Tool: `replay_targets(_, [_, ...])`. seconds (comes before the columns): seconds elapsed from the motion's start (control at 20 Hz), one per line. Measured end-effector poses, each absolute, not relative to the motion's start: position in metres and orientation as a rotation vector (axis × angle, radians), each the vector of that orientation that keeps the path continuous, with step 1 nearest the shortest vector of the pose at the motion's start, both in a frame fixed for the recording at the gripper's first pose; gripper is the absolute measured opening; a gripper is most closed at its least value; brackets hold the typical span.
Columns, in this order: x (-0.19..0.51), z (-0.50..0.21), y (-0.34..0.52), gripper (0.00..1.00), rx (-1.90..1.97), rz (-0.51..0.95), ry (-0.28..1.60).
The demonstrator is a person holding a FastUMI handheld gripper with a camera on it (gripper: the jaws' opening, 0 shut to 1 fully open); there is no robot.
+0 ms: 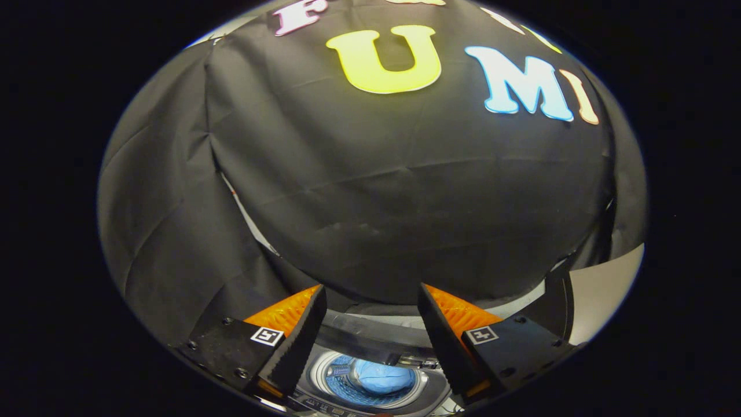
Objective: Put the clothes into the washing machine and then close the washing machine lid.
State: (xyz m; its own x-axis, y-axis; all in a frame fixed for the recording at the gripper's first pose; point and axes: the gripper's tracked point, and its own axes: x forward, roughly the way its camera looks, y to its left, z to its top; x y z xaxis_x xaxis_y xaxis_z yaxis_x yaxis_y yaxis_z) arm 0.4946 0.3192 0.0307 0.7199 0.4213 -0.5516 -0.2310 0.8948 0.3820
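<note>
Gripper view: gripper [370, 315] fingers spread apart, empty; below between them, round open-topped washing machine drum [324, 376] containing crumpled blue cloth [385, 376].

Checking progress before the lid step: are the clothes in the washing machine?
In: blue clothes lie inside the washing machine drum, below the open, empty gripper.

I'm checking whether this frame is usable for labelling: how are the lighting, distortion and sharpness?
Gripper view: strong fisheye bending, so the booth wall bulges; lighting is even and dim, without harsh glare; the open gripper is sharp; below, between its fingers, the washing machine drum with the blue clothes is small and squeezed at the rim, yet readable.
</note>
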Motion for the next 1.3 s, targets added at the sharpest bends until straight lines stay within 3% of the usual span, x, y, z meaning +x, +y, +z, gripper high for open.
replay_targets(0.5, [0.503, -0.019, 0.331, 0.98, 0.278, 0.321, 0.77])
replay_targets(1.3, [0.47, -0.013, 0.334, 0.99, 0.259, 0.356, 0.632])
